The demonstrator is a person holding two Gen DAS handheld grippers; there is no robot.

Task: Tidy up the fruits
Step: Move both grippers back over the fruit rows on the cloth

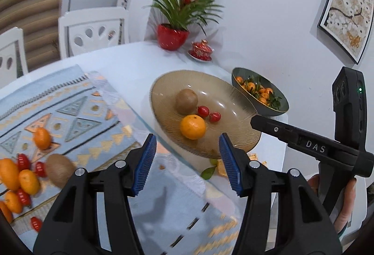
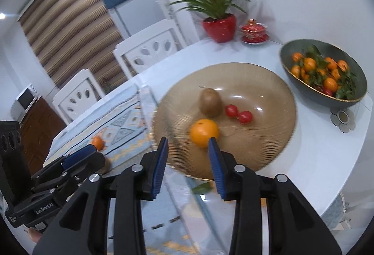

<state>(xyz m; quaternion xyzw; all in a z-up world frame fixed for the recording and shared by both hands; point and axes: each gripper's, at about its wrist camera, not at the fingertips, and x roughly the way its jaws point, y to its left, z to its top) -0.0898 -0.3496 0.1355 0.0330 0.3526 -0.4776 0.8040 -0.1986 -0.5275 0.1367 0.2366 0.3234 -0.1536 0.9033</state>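
An amber glass plate [image 1: 233, 138] [image 2: 268, 138] holds a kiwi [image 1: 186, 100] [image 2: 210, 102], an orange [image 1: 192, 127] [image 2: 203, 132] and two cherry tomatoes [image 1: 208, 113] [image 2: 238, 113]. My left gripper [image 1: 188, 161] is open and empty, above the plate's near rim. My right gripper [image 2: 188, 166] is open and empty too, just short of the orange; its body [image 1: 311, 145] shows in the left wrist view. On the patterned mat [image 1: 81, 115] at the left lie loose oranges [image 1: 42, 138], a kiwi [image 1: 59, 169] and small tomatoes [image 1: 23, 161].
A dark green bowl [image 1: 278, 105] [image 2: 303, 86] of leafy mandarins stands right of the plate. A red potted plant [image 1: 173, 36] [image 2: 219, 28] and a red lidded cup [image 1: 201, 50] [image 2: 253, 32] stand at the back. White chairs [image 1: 93, 30] line the table's far side. Peel scraps [image 1: 221, 167] lie near the plate.
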